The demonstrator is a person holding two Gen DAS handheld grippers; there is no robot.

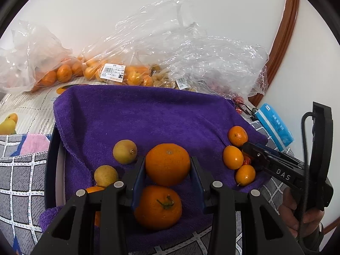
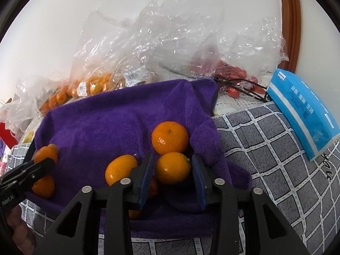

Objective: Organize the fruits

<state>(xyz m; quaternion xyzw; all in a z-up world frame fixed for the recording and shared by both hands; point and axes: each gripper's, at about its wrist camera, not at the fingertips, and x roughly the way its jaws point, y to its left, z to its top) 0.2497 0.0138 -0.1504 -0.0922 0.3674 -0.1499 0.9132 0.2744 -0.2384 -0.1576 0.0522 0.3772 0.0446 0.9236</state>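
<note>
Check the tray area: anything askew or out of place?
Purple towel is rumpled, its corner hanging over the tray rim. A small red fruit sits among the kumquats. No spill or damage visible.

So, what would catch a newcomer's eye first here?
The purple towel fills the middle, strewn with orange fruit. The left claw closes on a big orange near its front edge, while the right claw straddles a small orange at the towel's right side. Crinkled clear bags pile up behind.

The left gripper (image 1: 167, 167) clasps a large orange (image 1: 167, 164) on the purple towel (image 1: 127, 114), a second orange (image 1: 158, 207) just beneath.
</note>
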